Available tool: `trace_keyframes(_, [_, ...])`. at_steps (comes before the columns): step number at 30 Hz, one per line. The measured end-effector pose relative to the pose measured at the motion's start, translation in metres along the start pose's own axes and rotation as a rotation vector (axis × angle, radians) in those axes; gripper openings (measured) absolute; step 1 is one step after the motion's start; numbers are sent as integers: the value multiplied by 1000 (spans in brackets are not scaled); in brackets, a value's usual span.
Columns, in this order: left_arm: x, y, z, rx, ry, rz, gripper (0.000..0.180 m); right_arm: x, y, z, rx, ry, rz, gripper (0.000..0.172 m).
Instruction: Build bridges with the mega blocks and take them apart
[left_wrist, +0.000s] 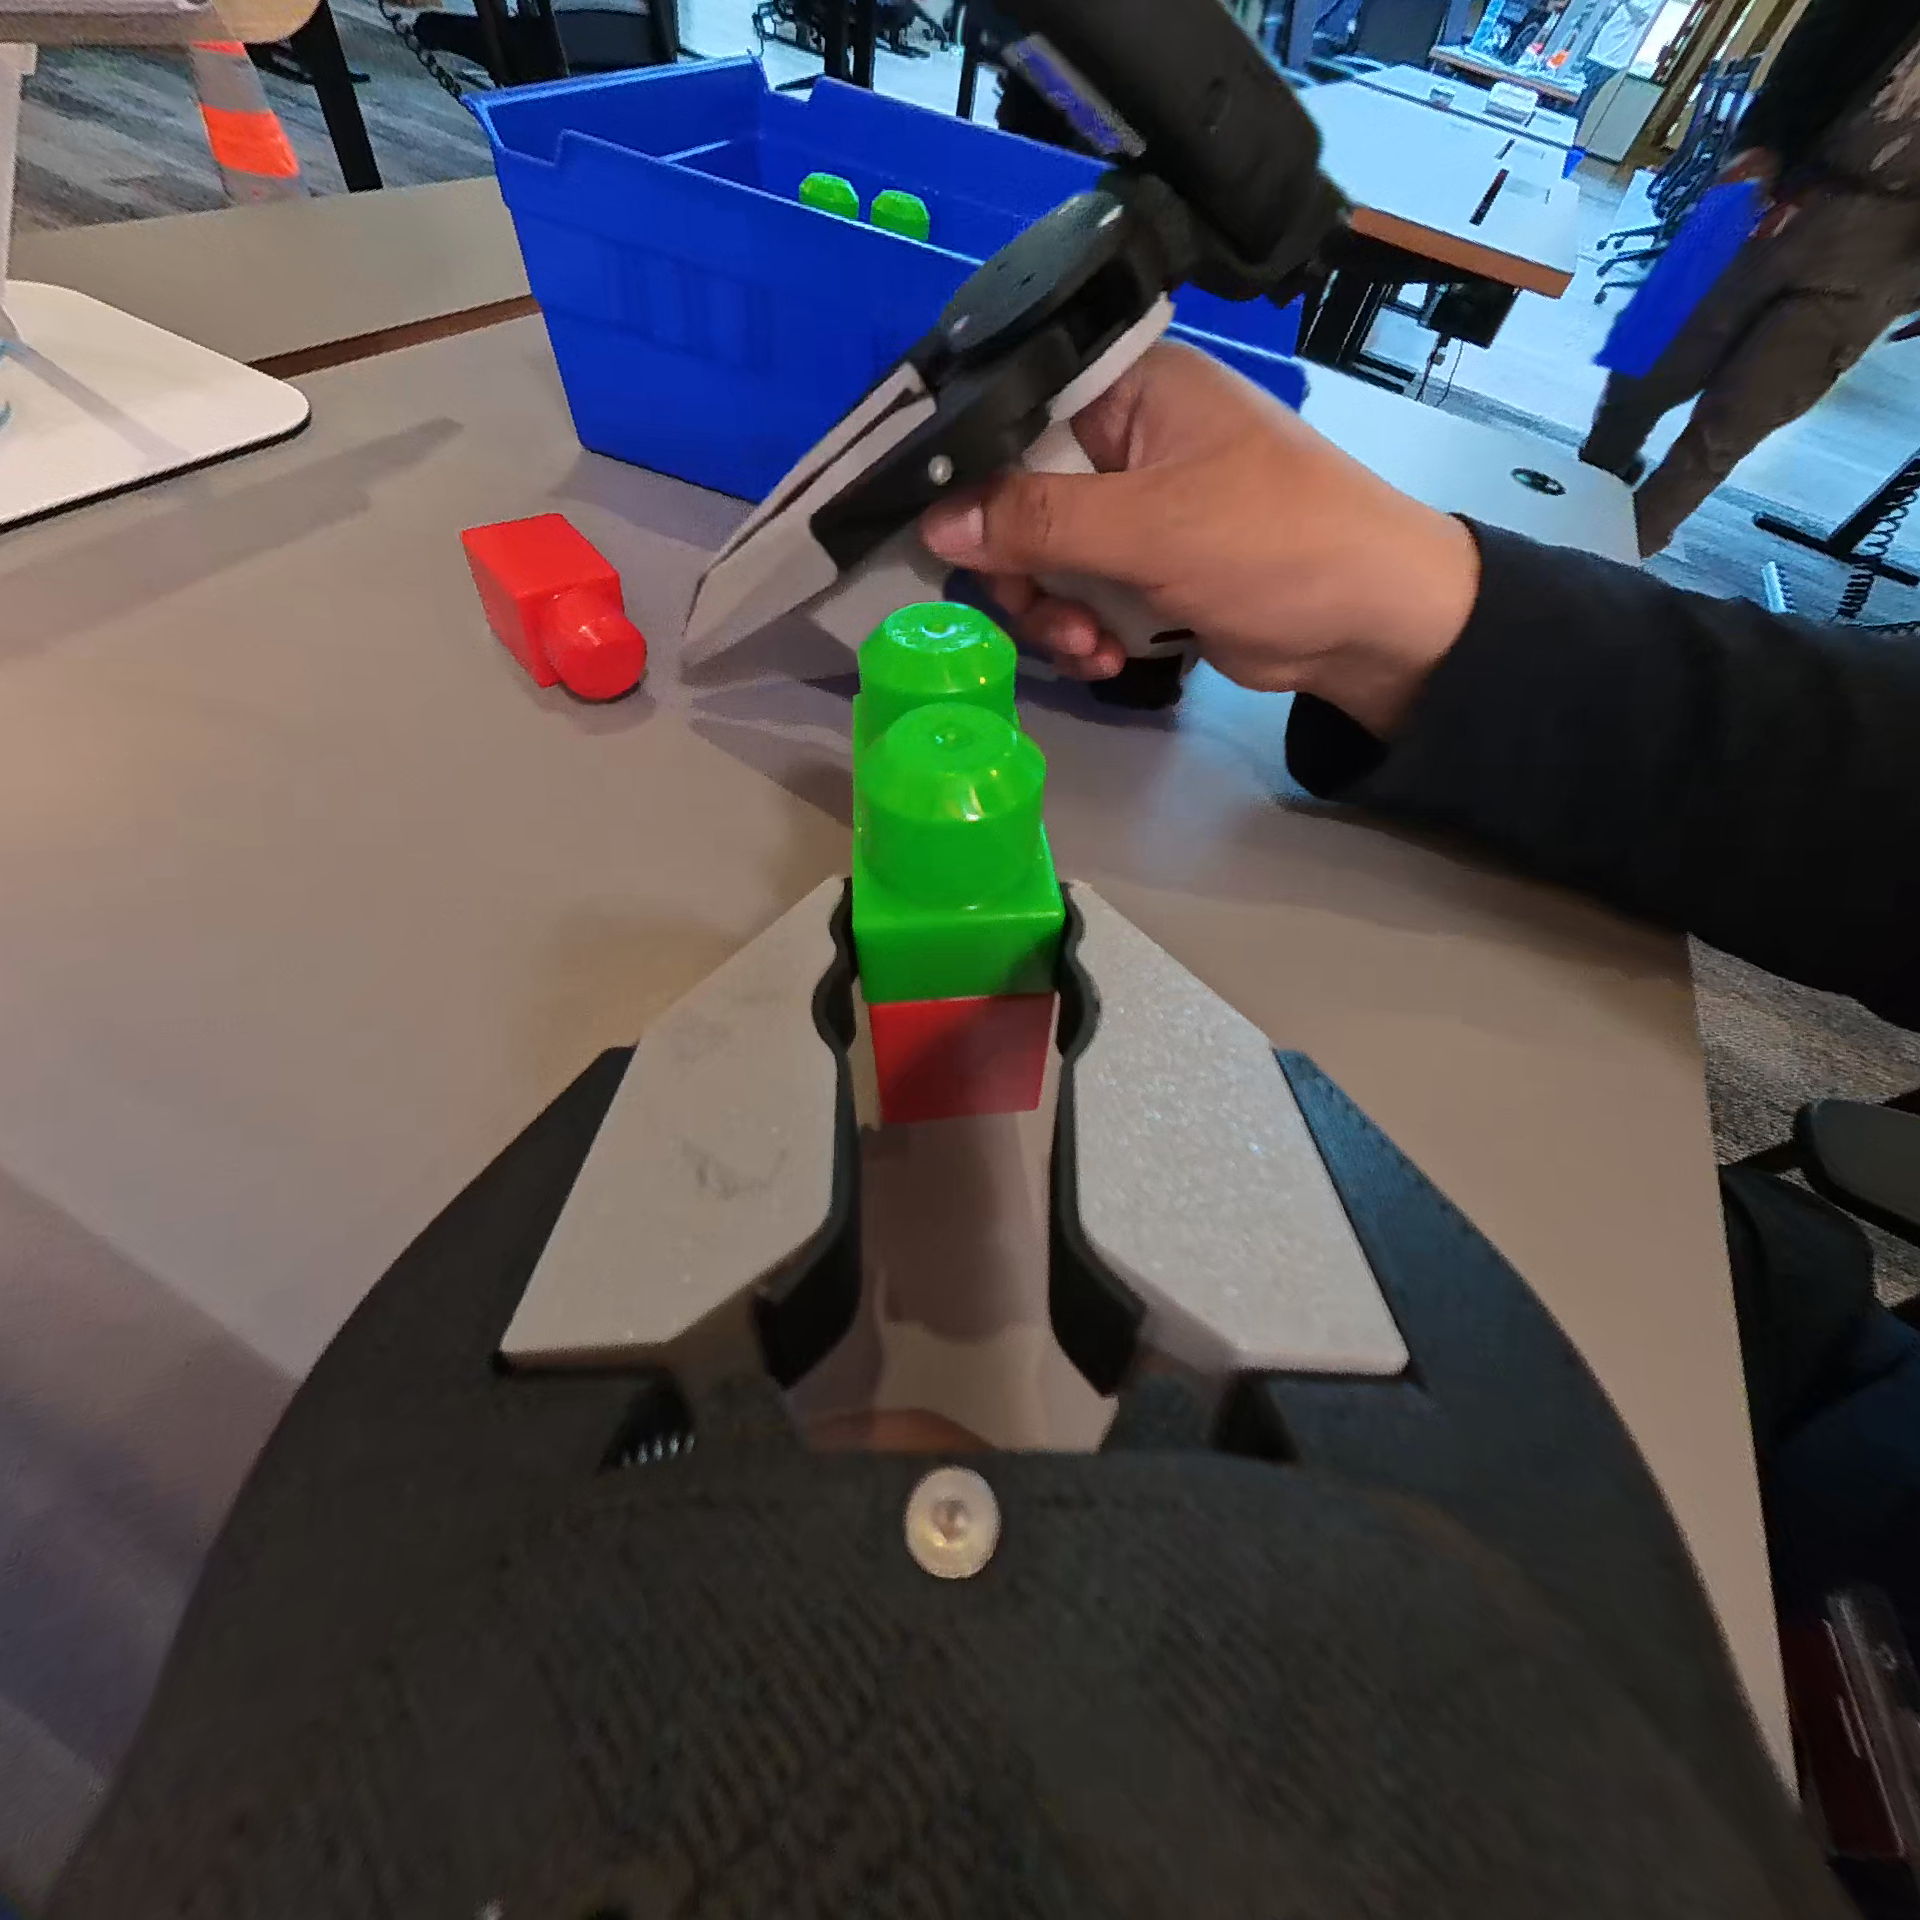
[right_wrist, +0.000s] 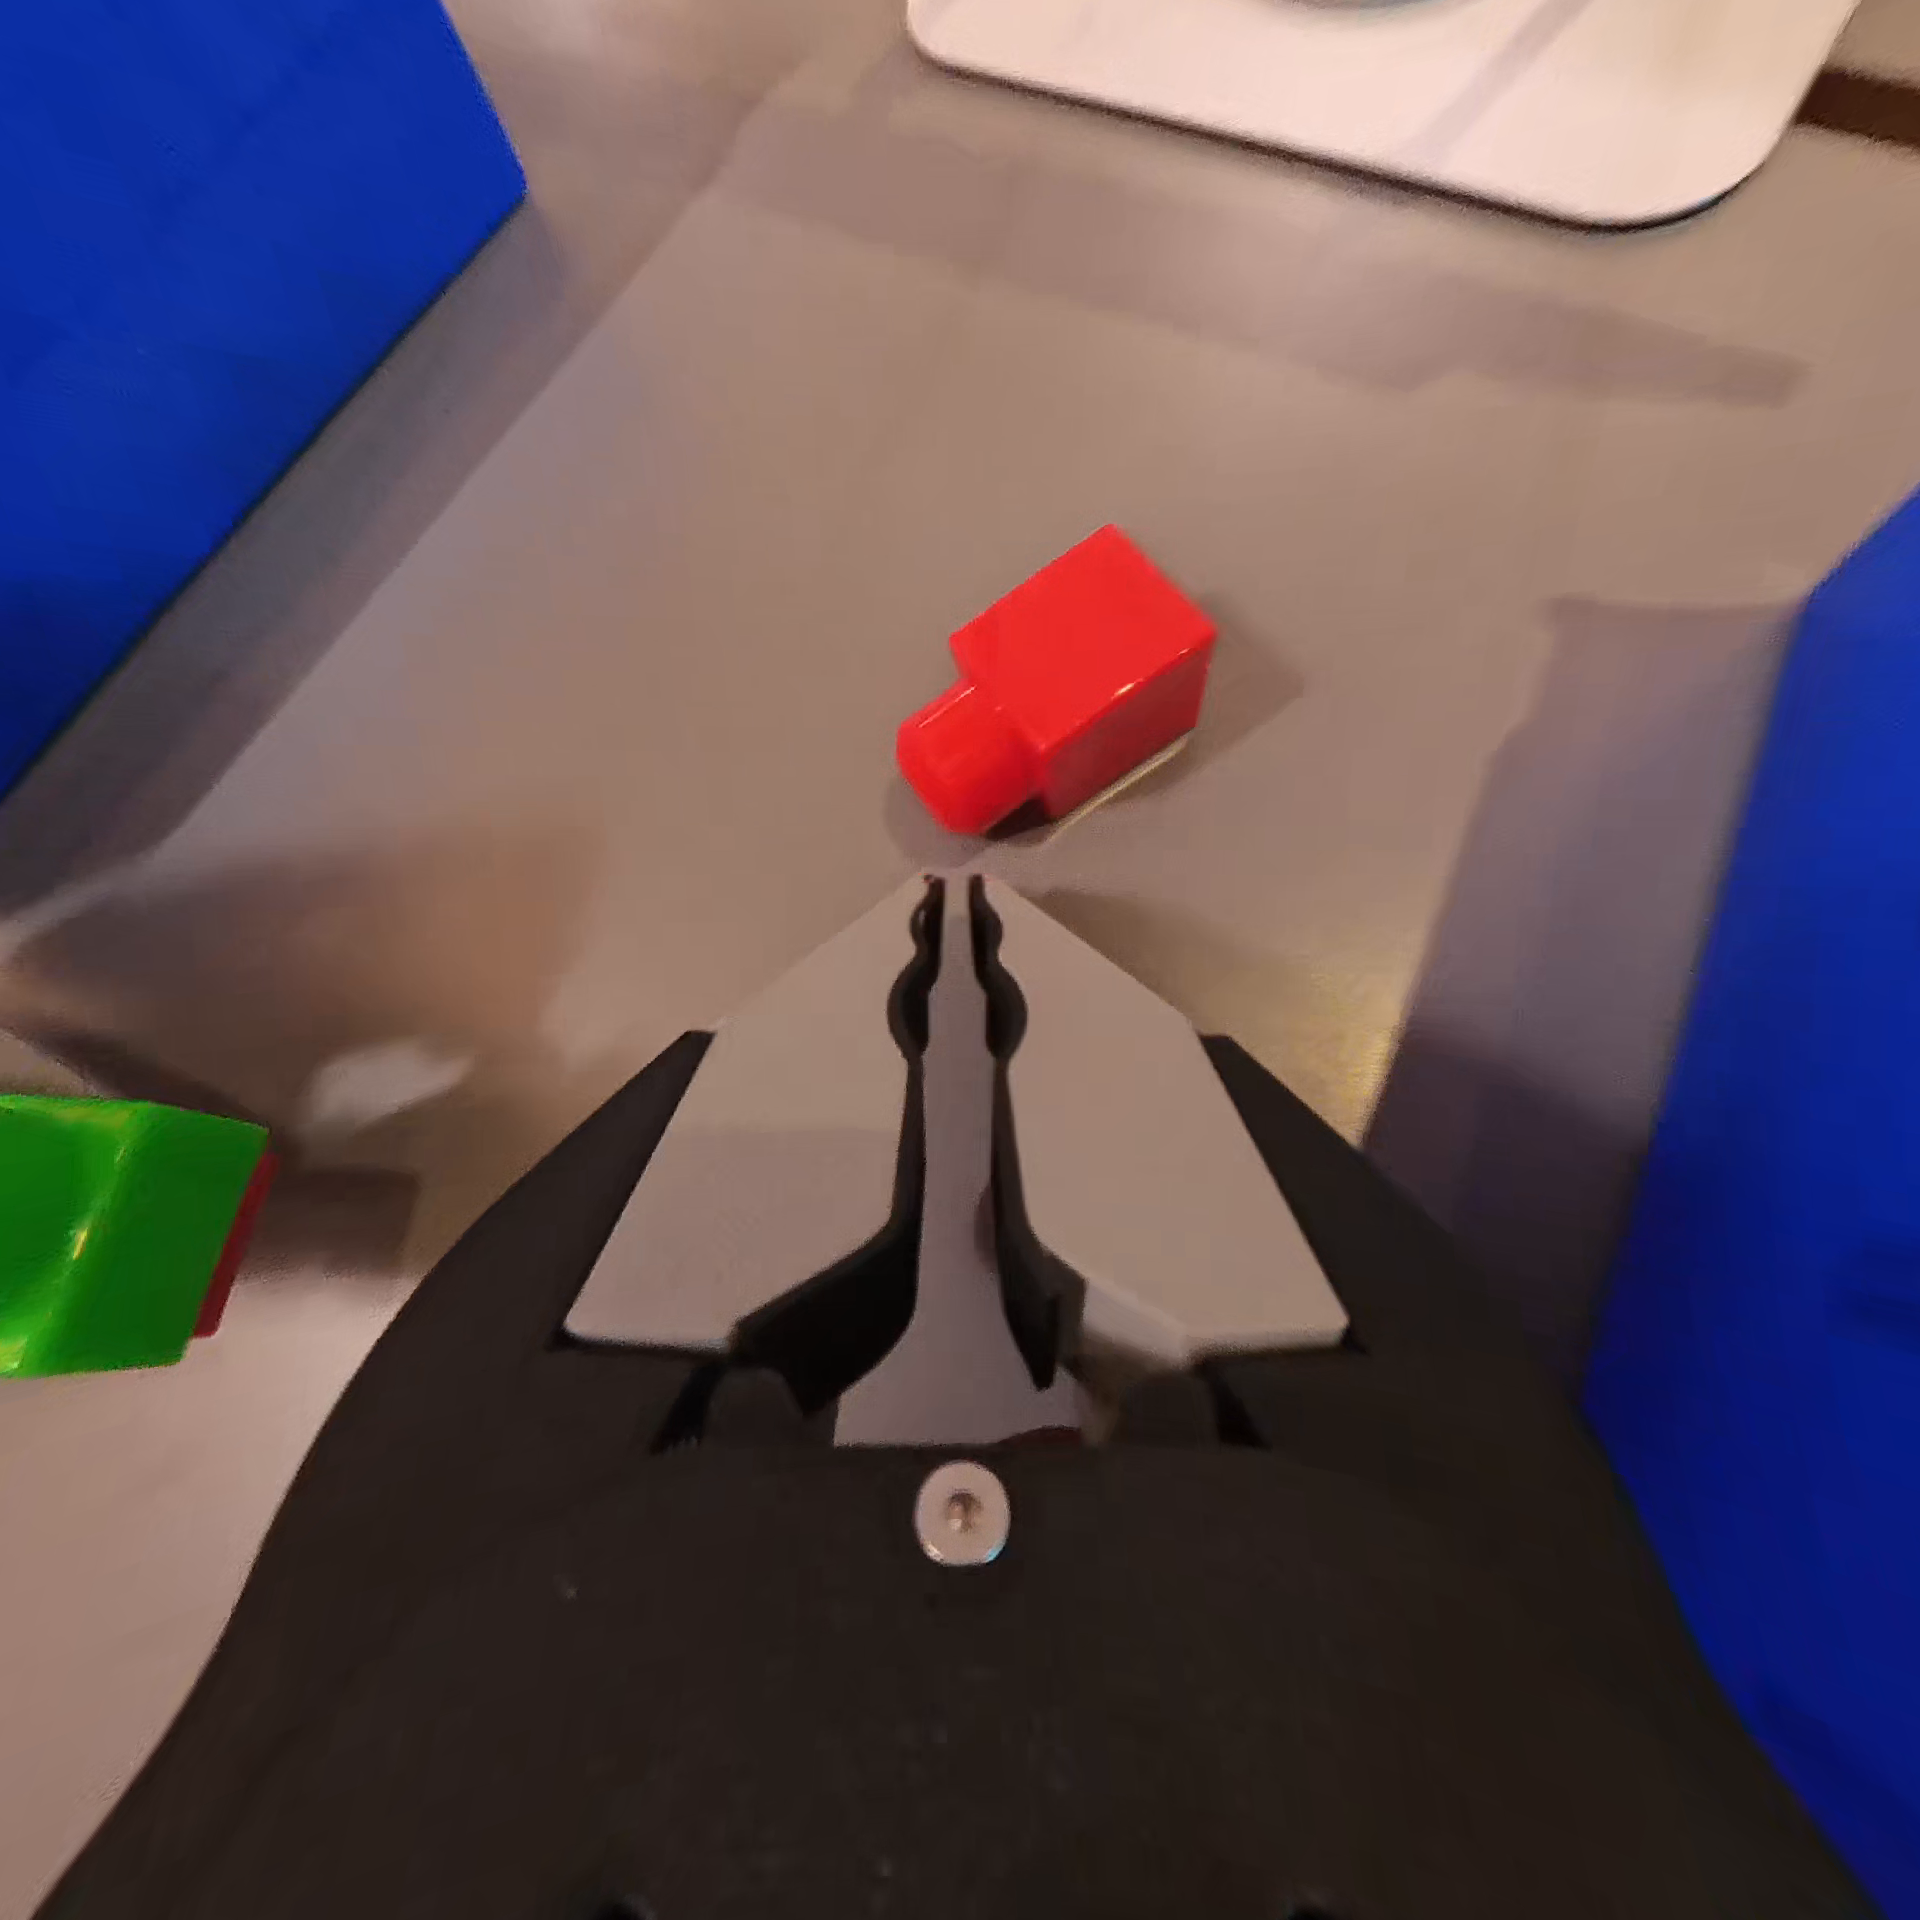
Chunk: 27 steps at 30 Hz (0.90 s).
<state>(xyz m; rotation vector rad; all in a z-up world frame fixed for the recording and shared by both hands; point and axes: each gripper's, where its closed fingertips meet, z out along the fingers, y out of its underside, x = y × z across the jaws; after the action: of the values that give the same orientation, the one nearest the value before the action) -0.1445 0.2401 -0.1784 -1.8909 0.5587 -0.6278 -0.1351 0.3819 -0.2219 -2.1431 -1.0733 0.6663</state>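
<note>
My left gripper (left_wrist: 956, 951) is shut on a green two-stud block (left_wrist: 951, 831) that sits on a red block (left_wrist: 961, 1055); both pads press its sides near the seam. The stack also shows at the left edge of the right wrist view (right_wrist: 114, 1236). A loose red one-stud block (left_wrist: 551, 603) lies on its side on the grey table (left_wrist: 312, 883). My right gripper (right_wrist: 954, 883) is shut with nothing between its fingers, its tips just short of that red block (right_wrist: 1060, 686). In the left wrist view, the right gripper (left_wrist: 696, 644) points down between the red block and the stack.
A blue bin (left_wrist: 665, 301) stands behind, with green blocks (left_wrist: 862, 203) inside; it shows at the left of the right wrist view (right_wrist: 208, 260). A white flat base (left_wrist: 125, 395) lies at the far left. A blurred blue shape (right_wrist: 1766, 1143) fills the right edge. A person (left_wrist: 1766, 291) stands far back.
</note>
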Motion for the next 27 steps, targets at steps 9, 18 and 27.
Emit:
trace_keyframes(9, [8, -2, -1, 10, 38, 32, 35, 36, -60, 11, 104, 125, 27, 30])
trace_keyframes(18, [19, -3, 0, 12, 95, 51, 34, -19, -35, 36, -54, -261, 0, 25])
trace_keyframes(27, [16, -7, -3, 45, 74, 66, 34, -64, -12, -10, -9, -492, 21, 31])
